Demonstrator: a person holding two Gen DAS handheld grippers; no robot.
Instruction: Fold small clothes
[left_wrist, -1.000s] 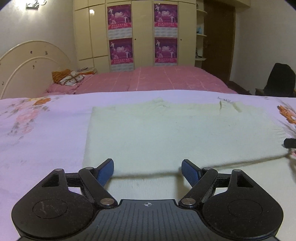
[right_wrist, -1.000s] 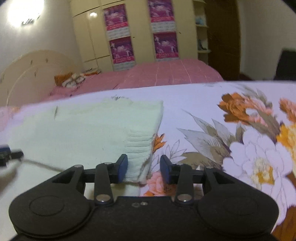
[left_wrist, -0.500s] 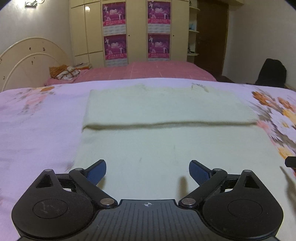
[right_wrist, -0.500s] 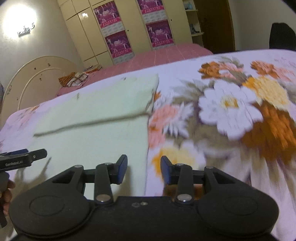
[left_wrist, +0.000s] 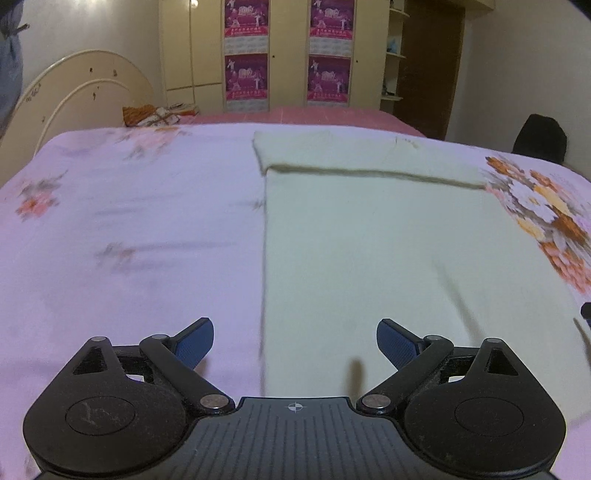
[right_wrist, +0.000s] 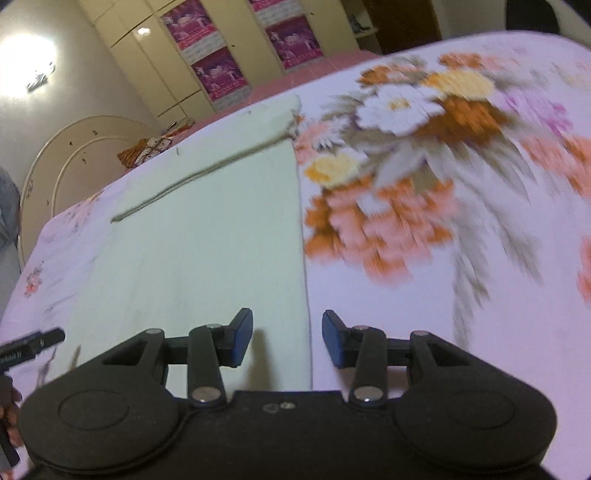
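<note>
Over on the left, the left hand-held gripper (left_wrist: 294, 345) is hovering above the bed (left_wrist: 129, 229) with its blue pads spread wide and nothing between them. It is straddling the left edge of the cream garment (left_wrist: 369, 240) — the left pad is sitting over bare floral sheet, the right pad over the cloth.

The garment itself is lying flat on the bed, running away from both grippers toward the wardrobe (left_wrist: 288, 55) end of the room, so its long axis is pointing straight ahead of them. At its far end a band of cloth is already lying doubled over, its edge crossing the garment from side to side.

On the right, the right hand-held gripper (right_wrist: 287, 338) is likewise hanging empty, its jaws parted but noticeably less than the left one's. It is straddling the garment's right edge (right_wrist: 301, 221), with the left pad over cloth and the right pad over the big orange and white flowers printed on the sheet.

So each gripper is lined up with its own near corner, neither one clearly closer — the next fold looks like it depends on both dropping onto the near hem, which is lying below the view of either camera.
</note>
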